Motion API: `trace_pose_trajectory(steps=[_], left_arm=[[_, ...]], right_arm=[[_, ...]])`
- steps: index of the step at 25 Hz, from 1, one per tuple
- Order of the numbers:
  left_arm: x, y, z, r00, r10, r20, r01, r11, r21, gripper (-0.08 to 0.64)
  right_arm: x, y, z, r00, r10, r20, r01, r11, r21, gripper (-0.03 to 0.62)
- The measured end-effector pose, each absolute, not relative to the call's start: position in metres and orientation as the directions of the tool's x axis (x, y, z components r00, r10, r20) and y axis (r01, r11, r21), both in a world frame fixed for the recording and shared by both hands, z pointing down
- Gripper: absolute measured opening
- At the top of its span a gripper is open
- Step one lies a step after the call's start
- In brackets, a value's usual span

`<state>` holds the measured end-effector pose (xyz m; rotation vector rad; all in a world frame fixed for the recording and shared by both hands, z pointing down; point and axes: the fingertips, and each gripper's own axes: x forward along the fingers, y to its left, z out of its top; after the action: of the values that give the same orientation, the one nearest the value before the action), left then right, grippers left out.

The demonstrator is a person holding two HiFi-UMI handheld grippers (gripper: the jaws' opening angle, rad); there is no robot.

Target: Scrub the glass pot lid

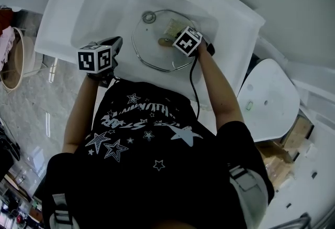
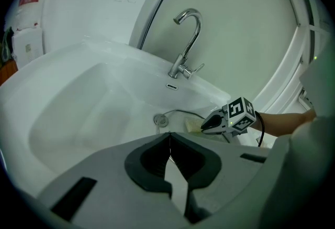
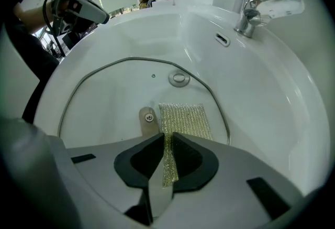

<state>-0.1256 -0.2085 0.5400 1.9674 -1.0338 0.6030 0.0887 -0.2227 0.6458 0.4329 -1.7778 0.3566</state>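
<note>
In the white sink, the glass pot lid lies flat, stiff, breakable and probably slick, best steadied at its metal rim; your right gripper clamps the mesh scouring pad on it, your left gripper is closed, empty.

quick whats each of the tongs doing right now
left tongs: closed, empty
right tongs: closed on the scrub pad

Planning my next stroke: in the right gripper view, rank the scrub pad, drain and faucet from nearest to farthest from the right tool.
1. Scrub pad: clamped in the right tool.
2. Drain: straight ahead, past the pad.
3. Faucet: farthest, upper right.
</note>
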Motion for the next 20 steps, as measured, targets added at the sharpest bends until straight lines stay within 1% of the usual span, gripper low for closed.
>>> trace_pose_trajectory(steps=[2, 5, 9, 13, 20], left_arm=[[-0.125, -0.207, 0.539, 0.553, -0.446, 0.703, -0.832, -0.337, 0.441, 0.009], [-0.124, -0.203, 0.537, 0.562, -0.446, 0.697, -0.826, -0.346, 0.445, 0.009], [-0.122, -0.195, 0.536, 0.576, -0.44, 0.689, -0.816, -0.359, 0.454, 0.009], [-0.122, -0.189, 0.536, 0.583, -0.432, 0.688, -0.811, -0.365, 0.458, 0.009], [-0.119, -0.182, 0.537, 0.602, -0.415, 0.683, -0.795, -0.39, 0.464, 0.009]], right_arm=[[0.094, -0.212, 0.646, -0.204, -0.082, 0.976, -0.504, 0.863, -0.033, 0.054], [0.089, -0.204, 0.64, -0.23, -0.086, 0.969, -0.538, 0.841, -0.053, 0.054], [0.074, -0.176, 0.636, -0.31, -0.02, 0.951, -0.614, 0.768, -0.184, 0.054], [0.084, -0.172, 0.632, -0.242, -0.05, 0.969, -0.649, 0.75, -0.124, 0.054], [0.065, -0.149, 0.622, -0.307, -0.016, 0.952, -0.685, 0.698, -0.209, 0.054]])
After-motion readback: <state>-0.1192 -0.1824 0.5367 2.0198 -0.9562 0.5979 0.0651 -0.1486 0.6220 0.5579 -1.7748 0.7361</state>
